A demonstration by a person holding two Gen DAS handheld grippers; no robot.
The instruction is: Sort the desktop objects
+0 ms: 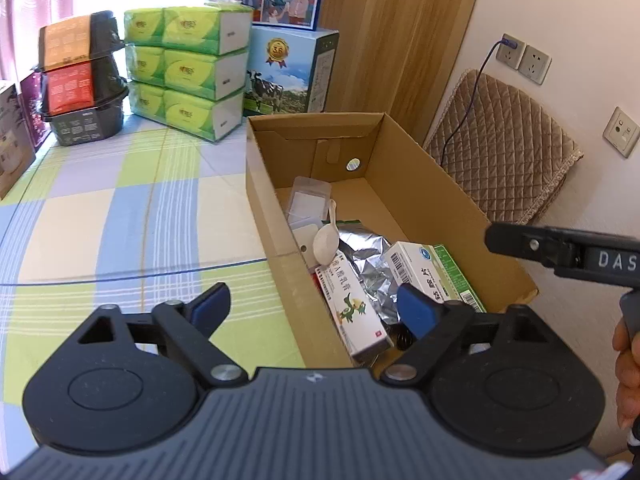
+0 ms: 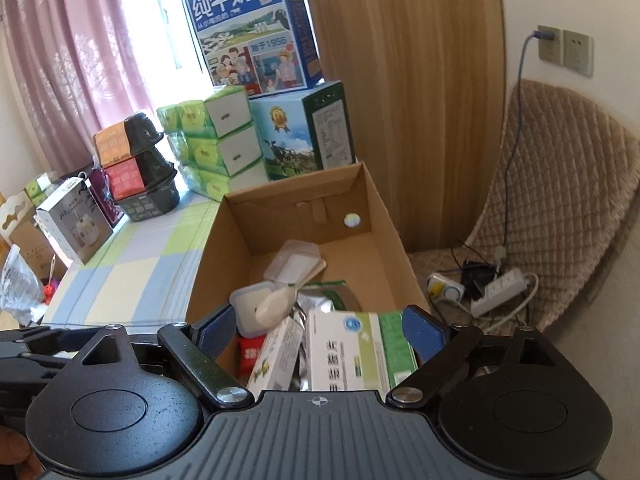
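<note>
Two hand-held grippers above an open brown cardboard box [image 1: 420, 208] that stands on a table under a checked pastel tablecloth [image 1: 120, 216], beside a quilted beige chair [image 1: 504, 152]. The left gripper [image 1: 316, 304] hangs over the box's near-left wall with its blue-padded jaws spread wide and nothing between them; the right gripper [image 2: 320, 328] hovers over the near end of the box, likewise released and empty. The sorted items lie inside the box: a white-and-green medicine carton [image 2: 352, 348] and a slim white ointment carton with a green dragon figure [image 1: 352, 308] propped against crumpled silver foil packaging [image 1: 368, 256], a white plastic spoon [image 1: 326, 236] resting across the heap, clear plastic blister trays [image 1: 308, 196] toward the far end, and a small red packet [image 2: 250, 356] low at the near-left corner in the right wrist view. The visible tablecloth in front of the box carries no loose item, which suggests the sorting is at or near its close. Stacked green tissue packs [image 1: 188, 68], black instant-food bowls [image 1: 84, 80] and milk cartons [image 1: 288, 76] line the far edge and appear to be stored stock. To finish well, lift both grippers straight up so neither pad catches the box wall or tips the leaning cartons, then check the table outside the frame for strays
</note>
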